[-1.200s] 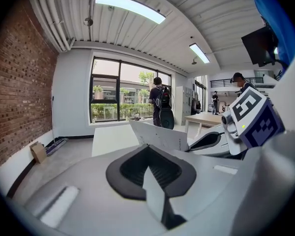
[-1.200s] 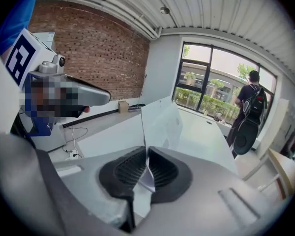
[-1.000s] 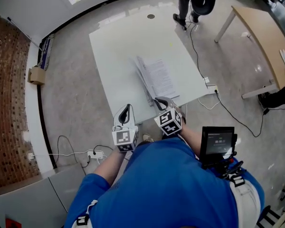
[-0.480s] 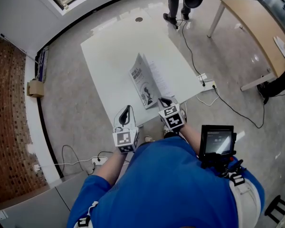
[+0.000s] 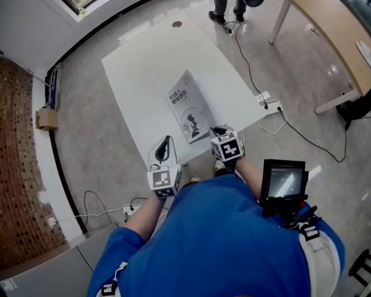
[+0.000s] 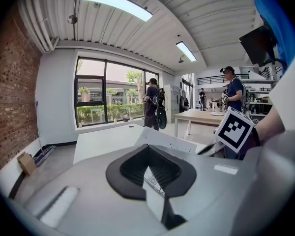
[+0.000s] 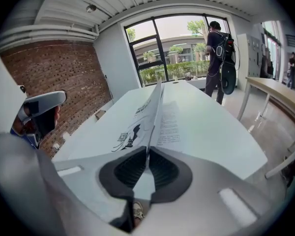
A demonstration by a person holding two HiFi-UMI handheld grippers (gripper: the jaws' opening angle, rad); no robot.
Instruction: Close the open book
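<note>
Book (image 5: 188,107) half-shut | right tongs (image 5: 215,130) clamped on its near edge | left tongs (image 5: 166,140) together, nearby

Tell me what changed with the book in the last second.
The right gripper, still shut on the cover of the book, swung it from upright down toward the printed page; it is almost closed. The left gripper stayed empty at the table near edge.

Left gripper (image 5: 166,141), right gripper (image 5: 214,130), both closed
</note>
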